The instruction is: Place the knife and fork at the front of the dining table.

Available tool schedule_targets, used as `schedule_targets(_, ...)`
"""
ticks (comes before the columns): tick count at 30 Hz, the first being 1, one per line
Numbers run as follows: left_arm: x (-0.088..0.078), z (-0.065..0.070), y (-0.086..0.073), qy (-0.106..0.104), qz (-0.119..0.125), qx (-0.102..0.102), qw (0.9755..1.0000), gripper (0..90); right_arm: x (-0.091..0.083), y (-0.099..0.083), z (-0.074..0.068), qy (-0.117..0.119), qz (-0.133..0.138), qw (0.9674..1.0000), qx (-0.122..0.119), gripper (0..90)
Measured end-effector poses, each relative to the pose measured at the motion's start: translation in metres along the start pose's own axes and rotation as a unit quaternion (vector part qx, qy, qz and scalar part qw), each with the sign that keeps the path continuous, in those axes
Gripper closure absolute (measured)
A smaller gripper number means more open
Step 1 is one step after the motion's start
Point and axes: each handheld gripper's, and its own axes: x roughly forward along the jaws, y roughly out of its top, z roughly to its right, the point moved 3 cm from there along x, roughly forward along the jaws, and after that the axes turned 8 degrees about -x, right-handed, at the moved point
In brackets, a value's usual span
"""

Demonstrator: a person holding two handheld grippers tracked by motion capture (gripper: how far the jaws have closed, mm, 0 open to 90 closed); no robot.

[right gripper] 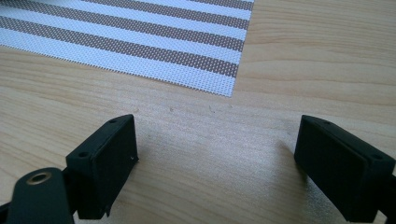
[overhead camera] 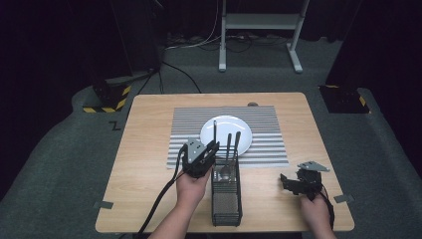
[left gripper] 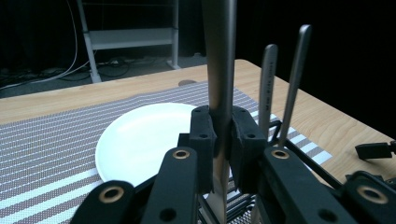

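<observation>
Dark curtains and grey carpet surround a pale wooden table [overhead camera: 149, 149] carrying a striped placemat [overhead camera: 189, 124] with a white plate [overhead camera: 226, 130] on it. In the high view, a black wire caddy [overhead camera: 226, 199] stands at the near edge of the mat, with two utensil handles [overhead camera: 232, 145] rising from it. The left gripper [overhead camera: 211, 149] sits just beside the caddy's far end, clamped on a third utensil [overhead camera: 215, 130] whose handle stands upright over the plate's near rim. The right gripper [overhead camera: 291, 183] rests well apart on bare wood.

In the left gripper view, the left gripper's [left gripper: 221, 133] jaws are pressed tight on a flat metal utensil [left gripper: 219, 56] whose long axis runs near vertical, handle pointing up, lower end hidden behind the jaws. The plate [left gripper: 140, 140] lies just beyond, and the two other handles [left gripper: 280, 88] stand to the right.

In the right gripper view, the right gripper [right gripper: 217, 158] is spread wide over bare wood, holding nothing, with the placemat's [right gripper: 140, 42] corner ahead.

I judge the step to be lifting one utensil out of the caddy. Next would be a straight upward pull until its tip clears the wire, probably then laying it beside the plate.
</observation>
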Motion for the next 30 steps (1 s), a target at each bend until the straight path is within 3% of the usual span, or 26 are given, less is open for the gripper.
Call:
schedule_targets(15, -0.018, 0.008, 0.007, 0.008, 0.040, 0.010, 0.9991, 81.2, 0.000, 0.000, 0.000, 0.000, 0.000, 1.0000, 0.000, 13.0)
schedule_targets(30, -0.035, 0.026, 0.035, -0.015, 0.081, 0.031, 0.9961, 81.3, 0.000, 0.000, 0.000, 0.000, 0.000, 1.0000, 0.000, 13.0)
